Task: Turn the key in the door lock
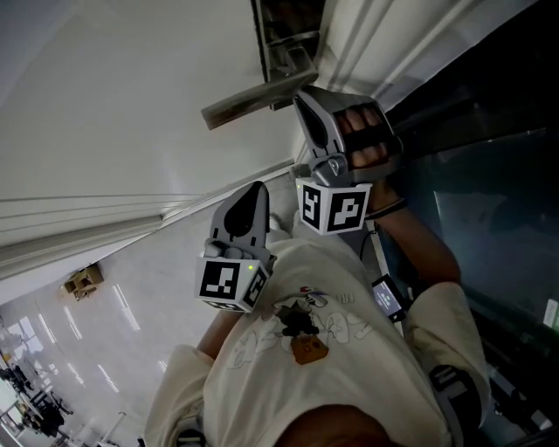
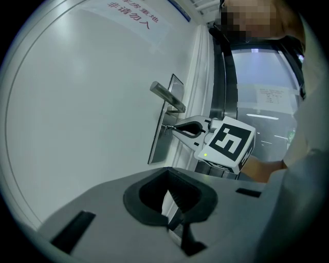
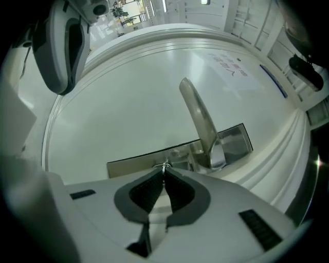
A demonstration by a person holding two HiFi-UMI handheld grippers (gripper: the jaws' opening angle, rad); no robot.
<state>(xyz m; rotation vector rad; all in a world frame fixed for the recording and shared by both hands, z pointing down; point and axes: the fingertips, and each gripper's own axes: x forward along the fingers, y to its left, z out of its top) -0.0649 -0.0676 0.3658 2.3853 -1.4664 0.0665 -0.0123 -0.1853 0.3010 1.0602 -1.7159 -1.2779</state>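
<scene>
A metal lock plate (image 3: 175, 156) with a lever handle (image 3: 200, 120) is fixed to the white door (image 3: 128, 102). My right gripper (image 3: 164, 168) is shut on the small metal key (image 3: 165, 164), which sits in the plate beside the handle. The left gripper view shows the same grip from the side: the right gripper (image 2: 172, 127) pinches the key (image 2: 166, 127) at the plate (image 2: 160, 138), below the handle (image 2: 167, 95). My left gripper (image 2: 167, 170) hangs back from the door, shut with nothing in it. In the head view, the left gripper (image 1: 258, 188) is lower left of the right gripper (image 1: 301, 94).
A dark glass panel (image 1: 489, 201) stands to the right of the door frame (image 1: 384, 44). A notice with red print (image 2: 131, 15) is stuck high on the door. Pale floor tiles (image 1: 113, 314) lie below, with a small box (image 1: 83, 279) farther off.
</scene>
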